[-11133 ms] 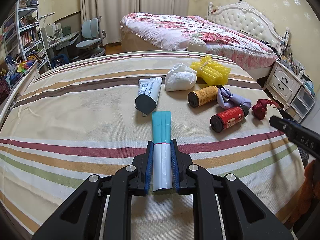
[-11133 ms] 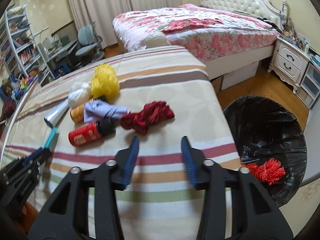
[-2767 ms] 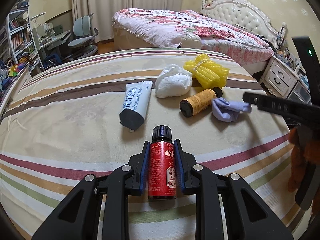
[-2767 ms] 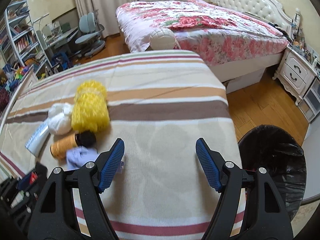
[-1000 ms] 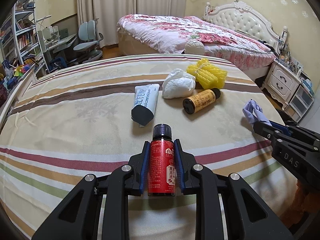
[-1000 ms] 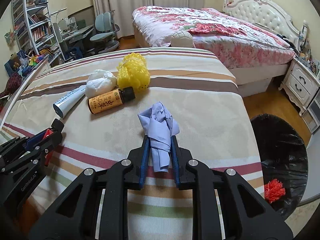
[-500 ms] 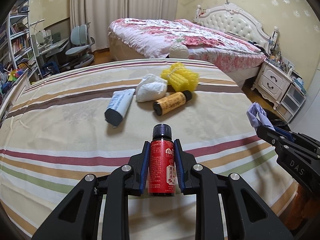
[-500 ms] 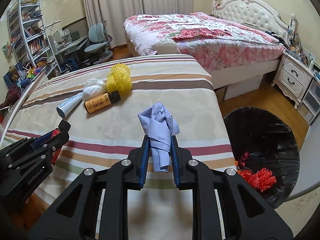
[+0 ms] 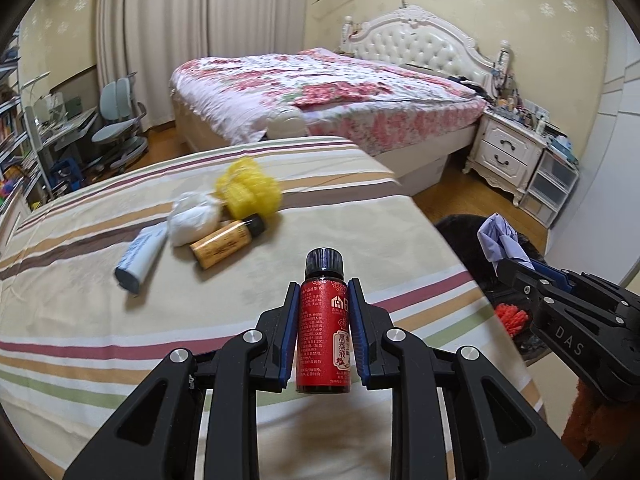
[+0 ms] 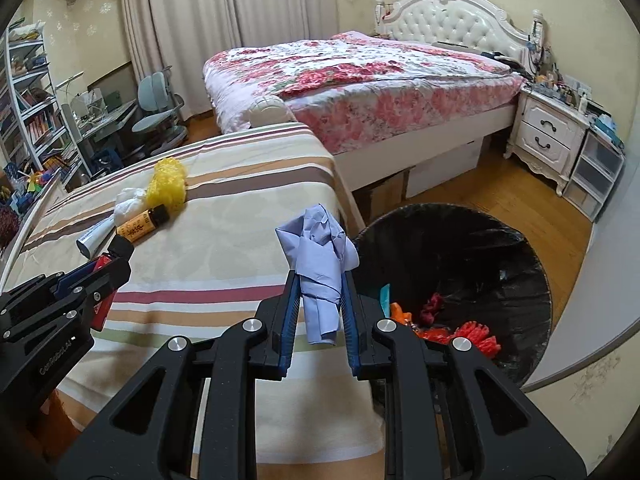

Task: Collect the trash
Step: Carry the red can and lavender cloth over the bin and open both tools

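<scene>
Left gripper (image 9: 323,322) clamps red bottle (image 9: 324,332), cap forward, above striped bed (image 9: 100,320). Right gripper (image 10: 319,300) clamps crumpled lilac paper (image 10: 320,264), at bed edge, near black bin (image 10: 500,264) on floor. Bin holds red and orange scraps. On bed, clustered: yellow mesh (image 9: 249,194), white wad (image 9: 195,219), amber bottle (image 9: 226,242) lying flat, tube (image 9: 140,254).

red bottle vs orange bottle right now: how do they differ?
The red bottle is clamped in the left gripper, off the bedspread; the orange bottle lies loose on the striped bedspread. The red one's label is red, the orange one's amber. The orange one touches a white wad; the red touches only the pads. Both have dark caps.
</scene>
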`<state>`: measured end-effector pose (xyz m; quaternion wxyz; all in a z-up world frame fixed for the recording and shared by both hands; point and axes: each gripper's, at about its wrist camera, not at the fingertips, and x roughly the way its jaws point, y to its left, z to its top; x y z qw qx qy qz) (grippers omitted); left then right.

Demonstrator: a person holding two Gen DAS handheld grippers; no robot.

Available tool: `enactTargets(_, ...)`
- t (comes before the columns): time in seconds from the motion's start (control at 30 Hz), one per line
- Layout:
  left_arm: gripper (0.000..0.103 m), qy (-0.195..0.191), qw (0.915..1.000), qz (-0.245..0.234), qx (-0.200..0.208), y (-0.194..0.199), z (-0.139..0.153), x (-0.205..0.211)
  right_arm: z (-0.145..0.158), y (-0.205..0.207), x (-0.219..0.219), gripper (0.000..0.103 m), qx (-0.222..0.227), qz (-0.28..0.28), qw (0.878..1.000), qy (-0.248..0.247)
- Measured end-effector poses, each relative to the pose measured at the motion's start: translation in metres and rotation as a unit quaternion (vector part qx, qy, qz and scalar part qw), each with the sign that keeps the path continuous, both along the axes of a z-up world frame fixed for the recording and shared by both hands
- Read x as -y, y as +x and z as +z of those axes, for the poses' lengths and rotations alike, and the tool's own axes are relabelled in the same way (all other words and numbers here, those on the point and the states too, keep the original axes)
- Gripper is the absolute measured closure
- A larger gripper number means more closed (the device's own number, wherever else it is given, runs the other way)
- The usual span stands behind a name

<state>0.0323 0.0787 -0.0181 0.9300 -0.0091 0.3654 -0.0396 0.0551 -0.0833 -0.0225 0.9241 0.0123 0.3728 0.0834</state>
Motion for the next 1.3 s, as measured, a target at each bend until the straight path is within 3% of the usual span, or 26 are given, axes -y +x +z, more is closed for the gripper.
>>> enactTargets(0.53, 0.078, 0.006, 0.9973, -0.073, -0.003, 0.037, -0.007, 0.093, -0.015, 0.018, 0.079, 0.083, -0.009, -0.089, 0.996, -0.004)
enactTargets(1.3, 0.078, 0.035, 0.9941, -0.102, -0.006, 0.064, -0.018, 0.154, -0.028, 0.042, 0.127, 0.083, -0.018, -0.13, 0.991, 0.01)
